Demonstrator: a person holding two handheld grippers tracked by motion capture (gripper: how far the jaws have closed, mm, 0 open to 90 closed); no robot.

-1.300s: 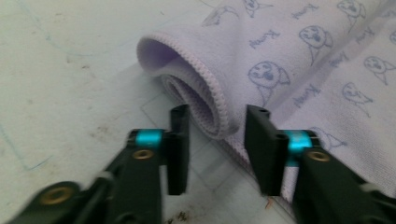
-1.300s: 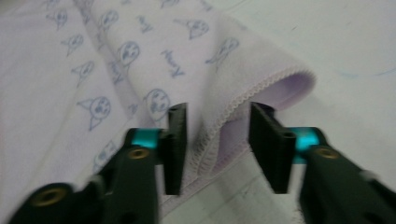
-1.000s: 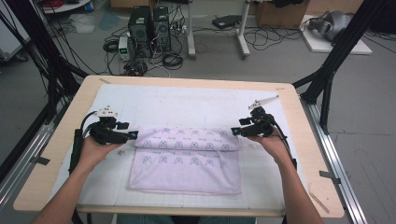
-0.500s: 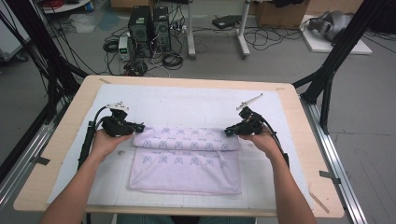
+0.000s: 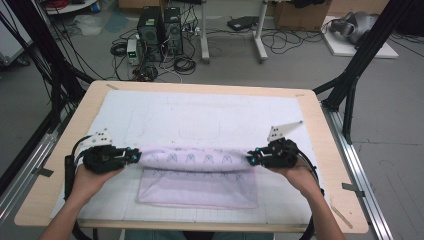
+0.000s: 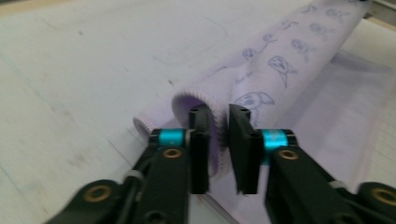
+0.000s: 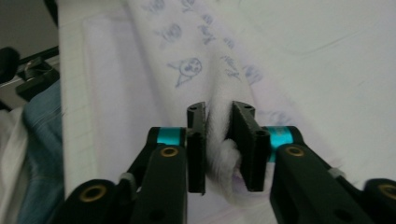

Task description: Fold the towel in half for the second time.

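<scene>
Towel (image 6: 280, 70) far end cut off at frame top; print (image 5: 190, 159) too small to read.

Computer tower (image 5: 150, 27) and cables (image 5: 182, 62) on floor.

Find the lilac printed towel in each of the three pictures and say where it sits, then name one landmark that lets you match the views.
High view: the towel lies at the table's near middle, its far edge lifted between both grippers.
Left gripper view: it runs from the jaws up to the top right.
Right gripper view: it runs from the jaws to the top left.
Shared landmark: the towel's blue printed faces.
</scene>
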